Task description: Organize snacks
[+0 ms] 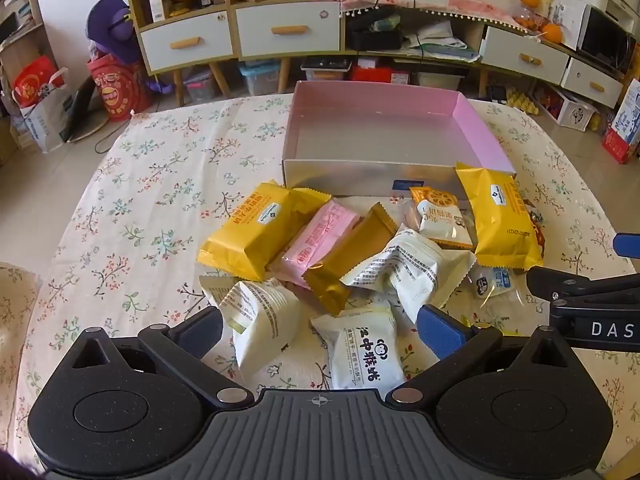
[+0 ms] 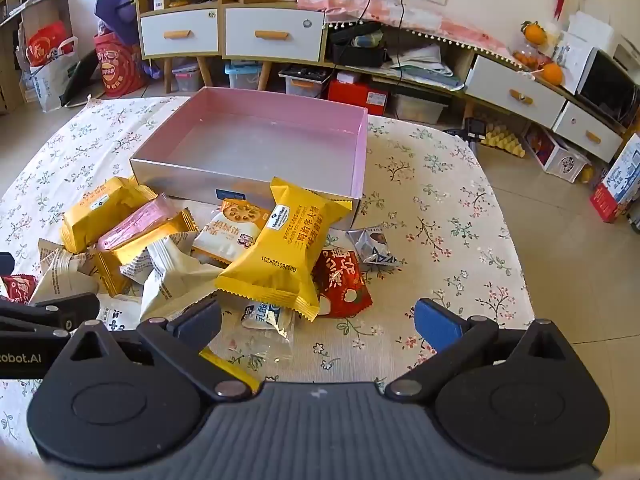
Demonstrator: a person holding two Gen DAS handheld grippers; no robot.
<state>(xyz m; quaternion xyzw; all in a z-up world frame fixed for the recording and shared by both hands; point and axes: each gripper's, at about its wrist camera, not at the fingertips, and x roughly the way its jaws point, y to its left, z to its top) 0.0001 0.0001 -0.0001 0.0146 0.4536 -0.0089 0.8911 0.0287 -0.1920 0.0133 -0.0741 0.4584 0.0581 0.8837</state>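
Observation:
A pile of wrapped snacks lies on the floral tablecloth in front of an empty pink-lined box [image 1: 476,128] [image 2: 360,148]. The pile holds a yellow pack [image 1: 248,232], a pink pack [image 1: 320,236], a gold pack [image 1: 352,252], white packs [image 1: 404,268] and a second yellow pack [image 1: 500,220] [image 2: 280,256]. In the right wrist view a red pack [image 2: 342,280] and a silver pack [image 2: 374,246] lie beside it. My left gripper [image 1: 320,324] is open just above a white pack [image 1: 360,356]. My right gripper [image 2: 318,322] is open near a clear small packet [image 2: 266,320].
The table [image 1: 140,208] stands in a room with yellow-and-white drawer cabinets [image 1: 288,32] behind it. Bags [image 1: 116,84] and storage bins [image 1: 260,76] sit on the floor beyond the far edge. The other gripper shows at the right edge of the left wrist view [image 1: 592,304].

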